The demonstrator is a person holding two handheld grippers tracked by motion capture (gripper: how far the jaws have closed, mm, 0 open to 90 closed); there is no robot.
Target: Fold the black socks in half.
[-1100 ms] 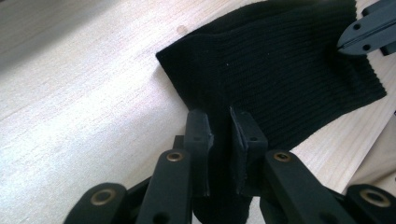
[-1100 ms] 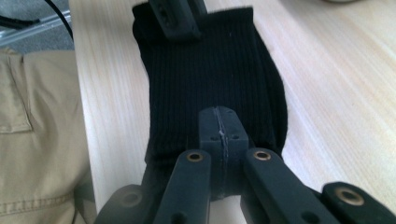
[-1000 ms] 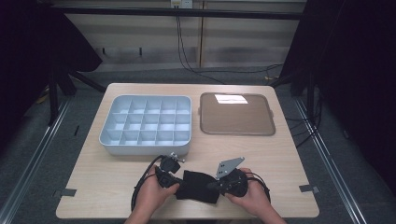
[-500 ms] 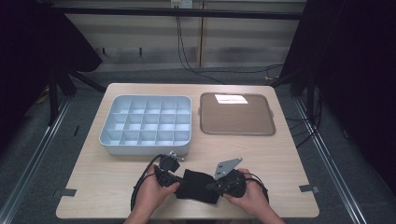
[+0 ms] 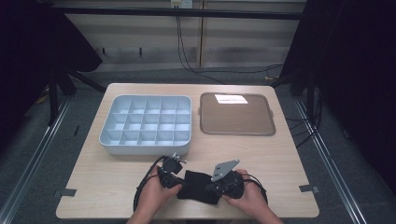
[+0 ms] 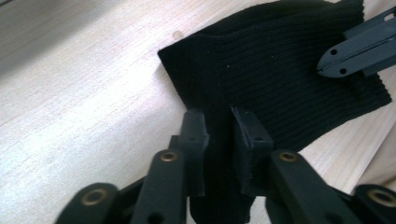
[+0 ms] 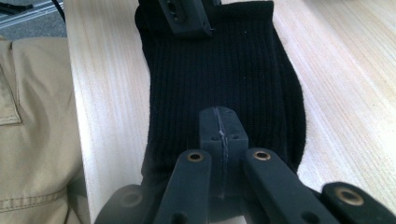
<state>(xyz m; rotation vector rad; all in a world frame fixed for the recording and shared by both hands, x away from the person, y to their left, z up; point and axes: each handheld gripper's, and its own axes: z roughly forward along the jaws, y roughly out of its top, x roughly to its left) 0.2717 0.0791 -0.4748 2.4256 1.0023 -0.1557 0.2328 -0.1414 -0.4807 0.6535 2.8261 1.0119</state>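
A black ribbed sock (image 5: pixel 198 186) lies flat on the wooden table near its front edge, between the person's two hands. My left gripper (image 5: pixel 180 182) is at the sock's left end. In the left gripper view that gripper (image 6: pixel 218 126) is shut on the sock (image 6: pixel 271 60), with dark cloth filling the gap between its jaws. My right gripper (image 5: pixel 217 186) is at the sock's right end. In the right gripper view it (image 7: pixel 219 123) has its jaws pressed flush together over the sock (image 7: pixel 219 65), and no cloth shows between them.
A pale grey tray (image 5: pixel 144 148) with several compartments stands behind the hands at the left. A flat brown tray (image 5: pixel 236 114) lies to its right. Black cables (image 5: pixel 144 182) loop by the left hand. The table's front edge and beige trousers (image 7: pixel 28 116) are close.
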